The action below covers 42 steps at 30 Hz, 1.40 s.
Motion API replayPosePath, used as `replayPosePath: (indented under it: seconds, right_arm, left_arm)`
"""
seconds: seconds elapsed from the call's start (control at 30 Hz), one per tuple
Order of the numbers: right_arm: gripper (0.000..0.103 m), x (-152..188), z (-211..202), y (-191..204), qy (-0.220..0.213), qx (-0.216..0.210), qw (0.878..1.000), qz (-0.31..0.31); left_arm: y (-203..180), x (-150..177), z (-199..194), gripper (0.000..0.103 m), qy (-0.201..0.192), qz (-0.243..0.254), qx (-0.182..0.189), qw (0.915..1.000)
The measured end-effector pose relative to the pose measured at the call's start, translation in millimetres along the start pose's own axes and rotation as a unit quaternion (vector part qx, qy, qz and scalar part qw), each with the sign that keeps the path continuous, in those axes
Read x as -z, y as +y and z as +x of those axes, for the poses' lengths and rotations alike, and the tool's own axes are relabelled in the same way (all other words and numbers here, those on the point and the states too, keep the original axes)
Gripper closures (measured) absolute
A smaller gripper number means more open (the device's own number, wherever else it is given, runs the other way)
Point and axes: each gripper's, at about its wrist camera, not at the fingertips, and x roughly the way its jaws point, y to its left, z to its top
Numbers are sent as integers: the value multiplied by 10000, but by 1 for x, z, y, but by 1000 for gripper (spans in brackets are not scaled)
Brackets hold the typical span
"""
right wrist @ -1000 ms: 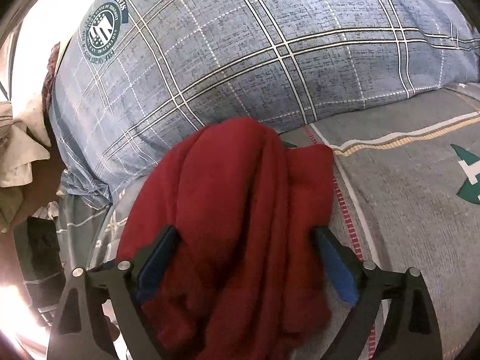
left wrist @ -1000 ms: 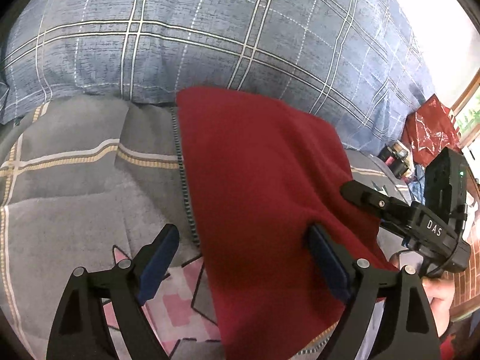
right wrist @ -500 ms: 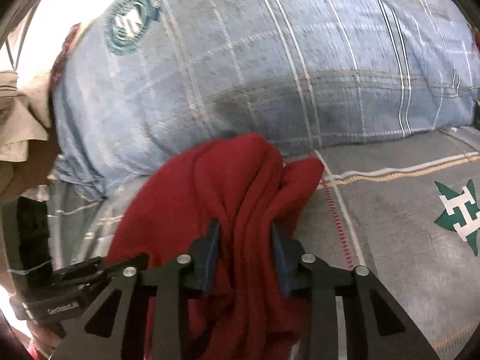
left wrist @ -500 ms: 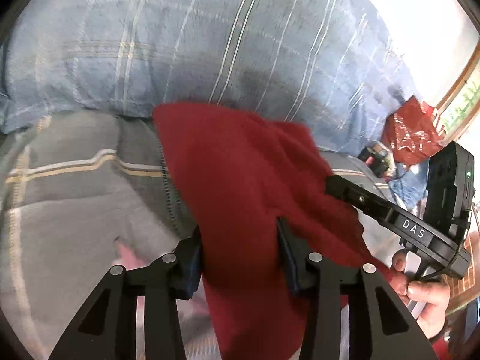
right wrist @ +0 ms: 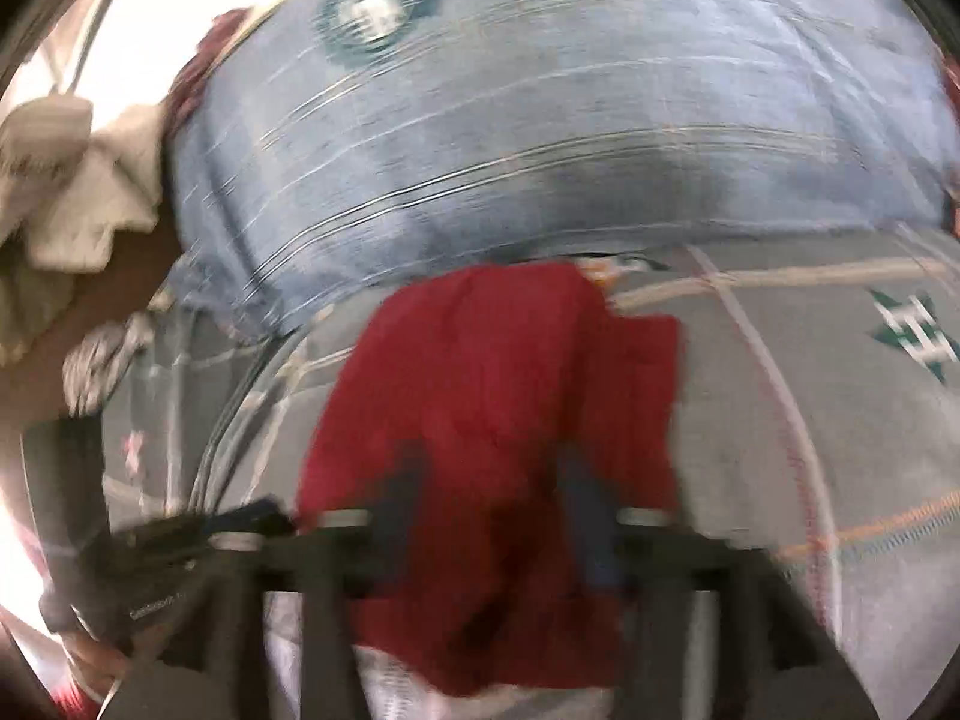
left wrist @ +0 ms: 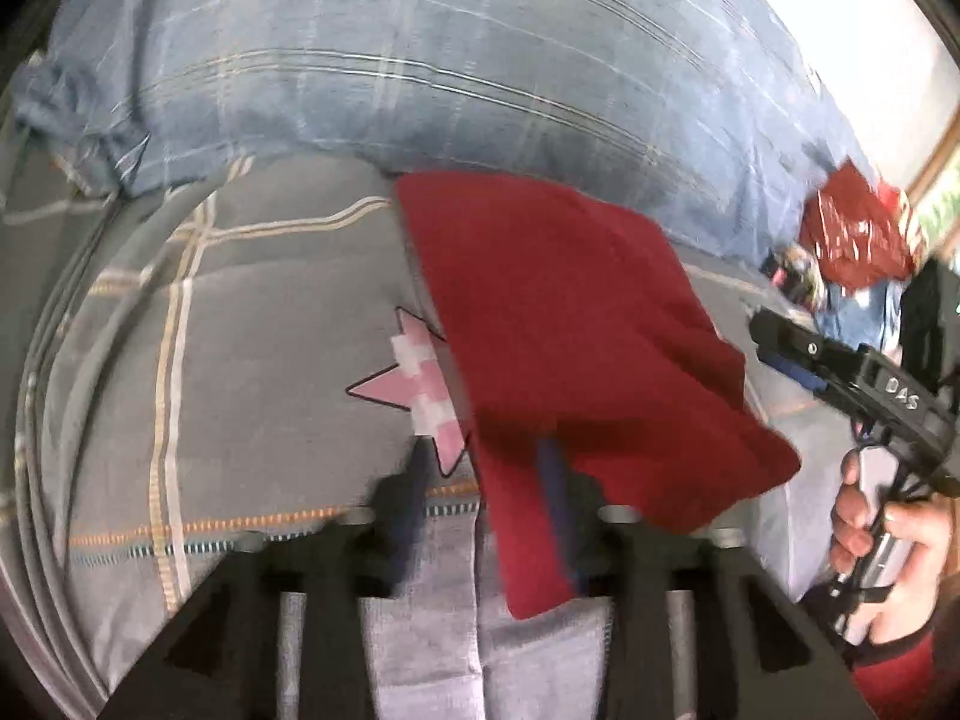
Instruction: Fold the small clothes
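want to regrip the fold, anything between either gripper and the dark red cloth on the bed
Nothing visible. The dark red cloth lies directly between the fingers of the left gripper and the right gripper, whose jaws have just been opening. Blur hides whether the pads press it.

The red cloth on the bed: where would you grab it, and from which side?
Probably the near corners of the red cloth, coming from the near side: the far edge butts against the blue pillow, leaving no room there.

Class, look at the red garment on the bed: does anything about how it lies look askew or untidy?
Yes. The red garment lies crooked on the grey bedspread: its edges slant, one corner juts out, and the right wrist view shows it bunched and uneven, not a neat rectangle.
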Motion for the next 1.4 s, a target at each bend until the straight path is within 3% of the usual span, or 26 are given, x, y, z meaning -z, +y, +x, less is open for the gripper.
replayPosePath:
  seconds: [0.1, 0.17, 0.3, 0.4, 0.43, 0.47, 0.5, 0.57, 0.63, 0.7, 0.83, 0.97, 1.1, 1.2, 1.4]
  right_arm:
    - [24, -4, -3, -29, -119, 172, 9991, 364]
    - [10, -8, 6, -44, -33, 5, 9987, 505]
    - [9, -10, 38, -64, 332, -348, 9942, 964]
    - [12, -13, 55, -60, 432, -842, 9901, 1036]
    - [25, -14, 58, -53, 484, -891, 9908, 898]
    - [49, -14, 57, -42, 489, -647, 9945, 664]
    - [60, -15, 53, -30, 452, -332, 9978, 351]
    - [68, -14, 39, -15, 404, -178, 9990, 14]
    - [68, -10, 35, -15, 485, -1, 9988, -89]
    - [64, -3, 41, -17, 573, 438, 9972, -195]
    - [58, 1, 19, -13, 326, 515, 9980, -154]
    - [51, 0, -9, 19, -103, 458, 9969, -631]
    - [54, 14, 2, 43, 60, 375, 9947, -954]
    - [53, 34, 39, 38, 538, 1234, 9840, -1168]
    - [48, 43, 17, 42, 270, 1119, 9875, -1073]
  left_arm:
    - [3, -6, 0, 36, -155, -271, 208, 9993]
    - [1, -8, 9, 31, -112, -363, 301, 9988]
    - [-4, -15, 41, 30, 221, -428, 338, 9983]
    - [-14, -15, 47, 30, 239, -255, 377, 9987]
    - [-17, -15, 46, 30, 224, -192, 366, 9989]
    - [-19, -15, 46, 30, 203, -131, 358, 9991]
    - [-21, -15, 46, 30, 167, -64, 339, 9993]
    - [-24, -15, 47, 30, 125, 2, 276, 9995]
    - [-25, -14, 52, 30, 191, 8, 282, 9994]
    - [-27, -12, 52, 30, 180, 19, 163, 9997]
    - [-36, -7, 34, 30, -60, 285, -195, 9994]
    - [-44, 4, 19, 30, -226, 363, -477, 9979]
    - [-49, 18, 3, 30, -347, 474, -705, 9958]
    - [-56, 27, -10, 30, -506, 613, -917, 9926]
    - [-62, 51, -41, 30, -787, 652, -999, 9897]
